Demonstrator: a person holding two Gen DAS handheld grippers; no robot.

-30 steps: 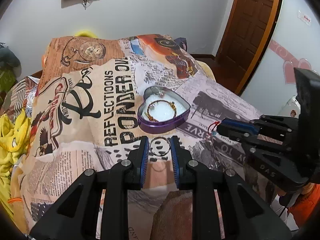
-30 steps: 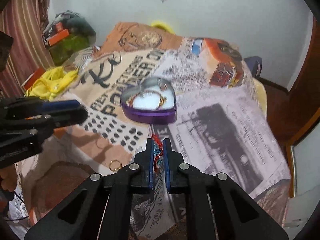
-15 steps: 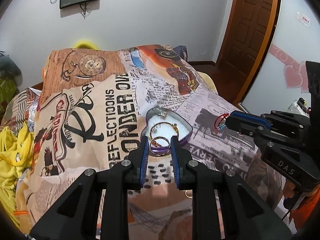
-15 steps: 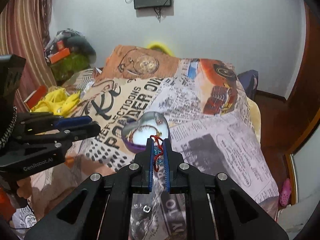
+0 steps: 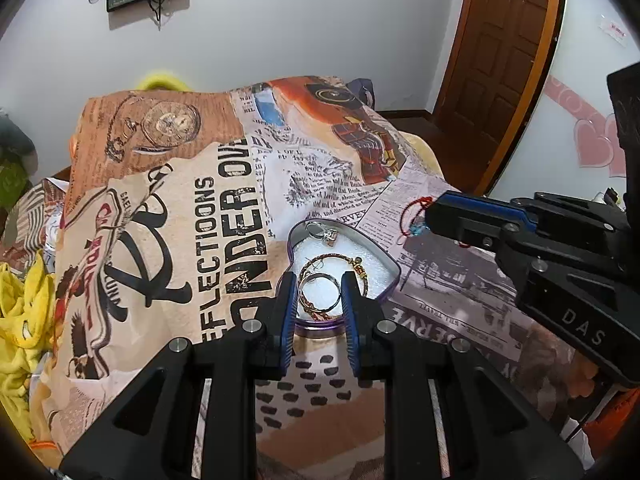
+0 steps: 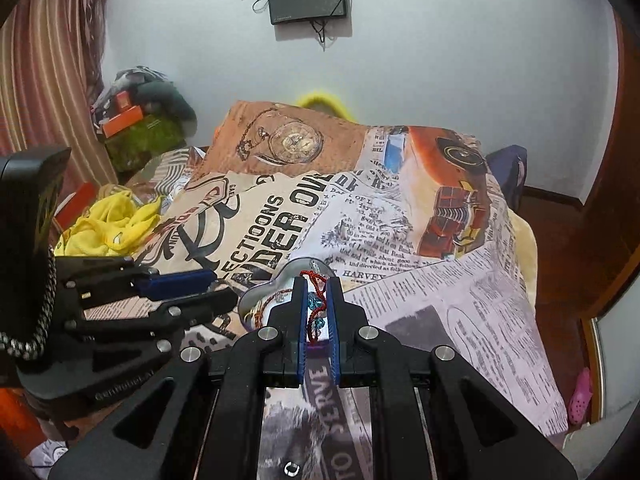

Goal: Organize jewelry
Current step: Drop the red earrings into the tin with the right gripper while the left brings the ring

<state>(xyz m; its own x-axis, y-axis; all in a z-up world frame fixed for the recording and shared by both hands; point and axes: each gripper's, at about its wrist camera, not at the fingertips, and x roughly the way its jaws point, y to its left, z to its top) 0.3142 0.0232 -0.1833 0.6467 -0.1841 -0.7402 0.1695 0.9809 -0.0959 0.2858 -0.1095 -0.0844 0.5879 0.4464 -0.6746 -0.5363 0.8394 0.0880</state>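
the left gripper (image 5: pixel 319 294) came in from 6 o'clock in its own view. its two blue pads were pressed on the sides of a silver ring (image 5: pixel 319 291), so it was gripping the ring. the ring hung just over the near end of a purple heart box (image 5: pixel 394 270). inside the box, on the white bottom, lay a gold bracelet (image 5: pixel 352 261), partly hidden by the ring. at the far end of the box, toward 12 o'clock, sat another small ring (image 5: pixel 323 232). the box sat on a blanket (image 5: pixel 200 220) with newspaper pictures and big black letters.

at 3 o'clock in that view the right gripper (image 5: pixel 427 222) reached in from the side. a red string bracelet (image 5: pixel 414 220) with blue beads stuck out of its tip, up off the blanket and to the right of the box.

in the right view the right gripper (image 6: pixel 319 300) came in from 6 o'clock. its blue pads were almost together and squeezed the red string bracelet (image 6: pixel 316 304). just past its tip was the heart box (image 6: pixel 256 300). the left gripper (image 6: pixel 208 290) came in from 9 o'clock, near the box. close by at 6 o'clock a tiny ring (image 6: pixel 292 469) lay on the blanket (image 6: pixel 460 300).

far away, at 10 o'clock, was a yellow cloth (image 6: pixel 112 224), and a dark screen (image 6: pixel 306 0) hung on the wall at 12 o'clock.
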